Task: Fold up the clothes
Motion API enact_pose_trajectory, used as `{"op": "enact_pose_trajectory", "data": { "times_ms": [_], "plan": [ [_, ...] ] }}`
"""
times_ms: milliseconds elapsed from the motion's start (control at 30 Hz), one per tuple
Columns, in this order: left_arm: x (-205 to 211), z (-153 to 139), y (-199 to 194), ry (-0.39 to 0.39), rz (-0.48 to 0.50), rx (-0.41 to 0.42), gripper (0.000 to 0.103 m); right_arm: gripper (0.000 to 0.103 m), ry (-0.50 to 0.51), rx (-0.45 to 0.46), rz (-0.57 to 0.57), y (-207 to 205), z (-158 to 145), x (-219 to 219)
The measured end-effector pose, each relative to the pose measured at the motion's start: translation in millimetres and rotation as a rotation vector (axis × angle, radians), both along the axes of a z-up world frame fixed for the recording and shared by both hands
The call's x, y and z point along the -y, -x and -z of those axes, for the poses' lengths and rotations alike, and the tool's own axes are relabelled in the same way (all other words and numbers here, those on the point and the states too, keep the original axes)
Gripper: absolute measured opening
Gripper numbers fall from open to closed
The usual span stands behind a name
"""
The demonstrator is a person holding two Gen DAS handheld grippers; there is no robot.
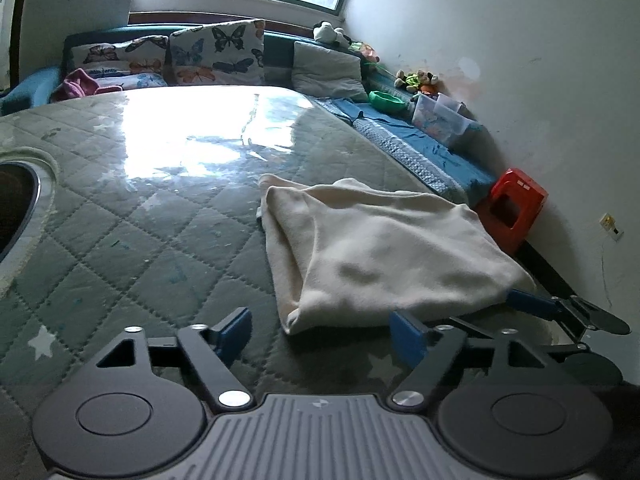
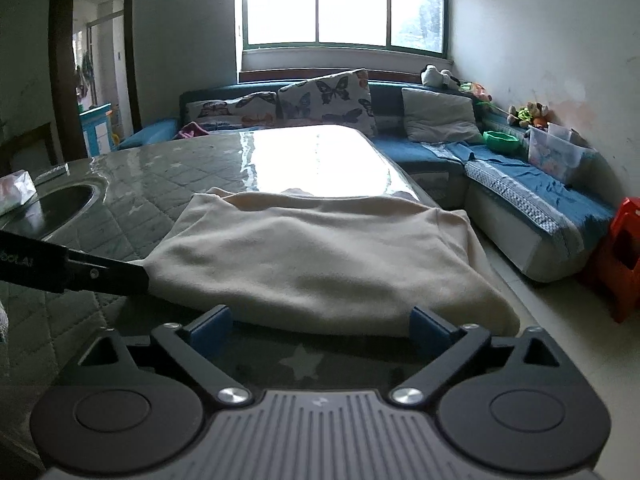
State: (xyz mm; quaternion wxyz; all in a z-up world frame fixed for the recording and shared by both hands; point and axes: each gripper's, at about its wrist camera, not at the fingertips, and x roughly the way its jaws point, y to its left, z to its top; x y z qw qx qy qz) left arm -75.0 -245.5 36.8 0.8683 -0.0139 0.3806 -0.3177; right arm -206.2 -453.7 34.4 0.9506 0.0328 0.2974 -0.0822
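Just ahead of my two spread, empty grippers, left (image 1: 322, 336) and right (image 2: 322, 326), the cream fleece garment (image 2: 320, 264) lies folded on the quilted grey tabletop (image 1: 152, 248), long edge crosswise, squarely before the right jaws.

Daylight pours through the window (image 2: 344, 4), blowing out its panes. Strong glare whitens the glossy tabletop (image 1: 192, 136). Fisheye bending curves the dim edges.
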Motion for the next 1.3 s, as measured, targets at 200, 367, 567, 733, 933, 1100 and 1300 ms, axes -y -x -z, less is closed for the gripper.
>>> {"op": "enact_pose_trajectory", "data": {
  "times_ms": [200,367,567,733,933,1100,1300],
  "plan": [
    [-4,0,8,-0.014,-0.002,0.034,0.094,0.103,0.02,-0.005,0.017,7,3,-10],
    [-9,0,12,-0.008,-0.005,0.053,0.103,0.103,0.025,-0.008,0.03,11,2,-15],
    [-12,1,16,-0.013,-0.011,0.065,0.103,0.103,0.048,0.003,0.075,18,3,-21],
    [-16,2,22,-0.015,-0.02,0.066,0.103,0.103,0.02,0.009,0.102,24,4,-23],
    [-17,5,29,-0.022,-0.029,0.068,0.103,0.103,0.04,0.009,0.107,29,3,-26],
    [-18,5,35,-0.028,-0.025,0.082,0.103,0.103,0.041,0.011,0.11,32,2,-28],
    [-20,3,39,-0.033,-0.031,0.089,0.103,0.103,0.043,0.014,0.109,34,2,-32]
  ]
}}
